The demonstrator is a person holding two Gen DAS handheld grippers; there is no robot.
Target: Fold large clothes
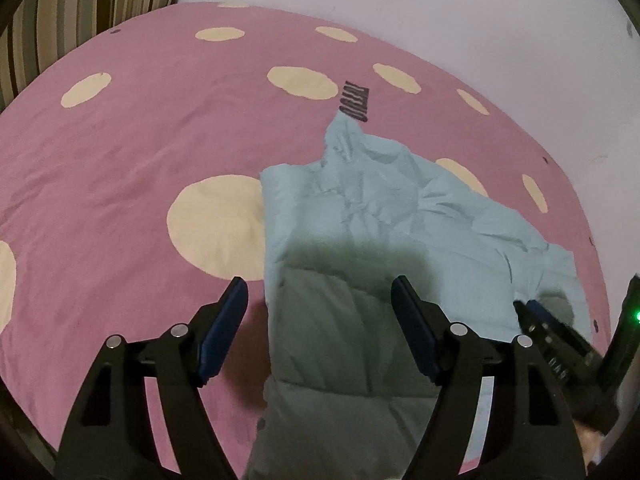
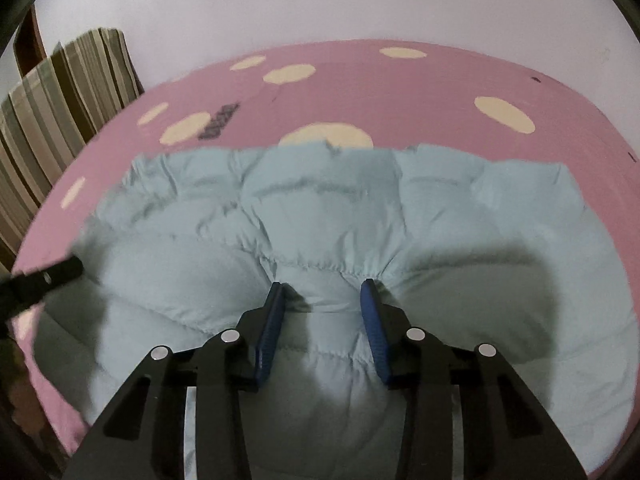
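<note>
A light blue quilted puffer jacket (image 1: 360, 280) lies spread on a pink bedsheet (image 1: 132, 152) printed with cream dots. The left wrist view takes the jacket from one end and shows what the other view only hints at: a sleeve running away across the sheet and ending in a dark striped knit cuff (image 1: 354, 101), with the crumpled folds of the garment piled toward the right. It also catches the right gripper (image 1: 532, 312) at the lower right edge, its tips down on the blue fabric. The right wrist view looks across the jacket's broad padded panels (image 2: 320, 216) and shows the stitched seams pulled into a gather just ahead of the fingers; here the cuff (image 2: 218, 122) is only a small dark smear far off on the left, and the left gripper (image 2: 60, 272) enters as a black tip at the left edge, over the jacket's border. Both views show a striped cushion (image 2: 60, 120) at the far left against a pale wall (image 2: 320, 0). The left gripper (image 1: 320, 292) is spread wide and grips nothing, one finger over the sheet and the other over the jacket. The right gripper (image 2: 324, 292) is about half spread, its blue pads (image 2: 372, 320) pressed into the fabric on either side of a raised ridge of jacket, not yet pinched together.
</note>
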